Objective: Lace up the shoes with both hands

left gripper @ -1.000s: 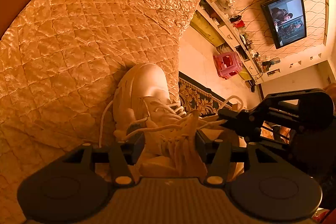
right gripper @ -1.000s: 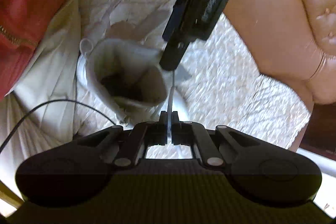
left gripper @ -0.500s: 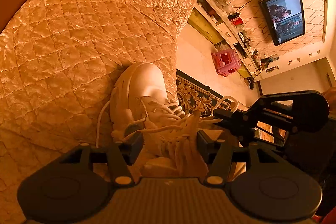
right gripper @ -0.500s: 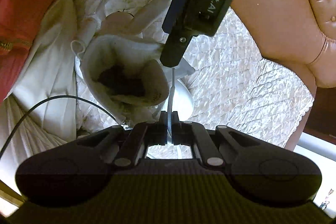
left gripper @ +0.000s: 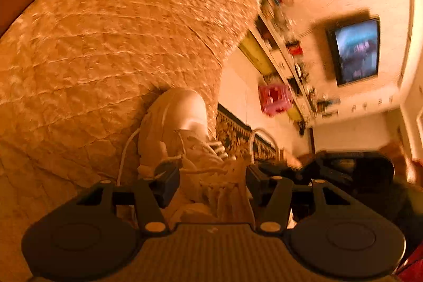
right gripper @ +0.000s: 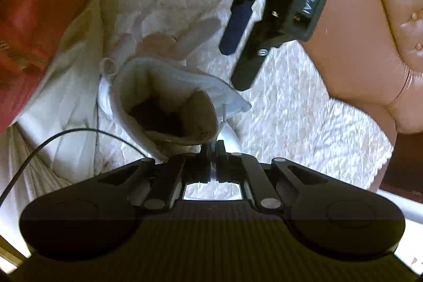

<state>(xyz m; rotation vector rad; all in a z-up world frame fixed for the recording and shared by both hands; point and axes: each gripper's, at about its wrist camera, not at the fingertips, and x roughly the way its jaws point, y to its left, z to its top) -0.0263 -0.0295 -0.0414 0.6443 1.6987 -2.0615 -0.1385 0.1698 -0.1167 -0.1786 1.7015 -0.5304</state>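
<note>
A white sneaker [left gripper: 174, 128] lies on a quilted bedspread [left gripper: 92, 57], toe pointing away in the left wrist view. My left gripper [left gripper: 211, 176] is open, its fingers on either side of the tongue and the crossed laces without pressing on them. From the right wrist view I look down into the shoe's opening [right gripper: 161, 110]. My right gripper [right gripper: 212, 149] is shut on a white lace [right gripper: 224, 118] that runs up to the shoe's collar. The left gripper [right gripper: 235, 68] hangs above the shoe's far side, its blue pad [right gripper: 236, 23] showing. The right gripper [left gripper: 285, 171] looks dark and blurred beside a lace loop [left gripper: 261, 136].
A brown tufted leather headboard [right gripper: 391, 4] borders the bedspread. A red garment [right gripper: 34, 4] and white cloth lie left of the shoe, with a thin black cable [right gripper: 53, 136] over them. Beyond the bed edge are a patterned rug [left gripper: 232, 131], a pink stool [left gripper: 275, 99] and a wall television [left gripper: 357, 52].
The left gripper has rolled and drawn slightly away from the lace, so its blue pad now shows in the right wrist view. The right gripper keeps its hold on the lace.
</note>
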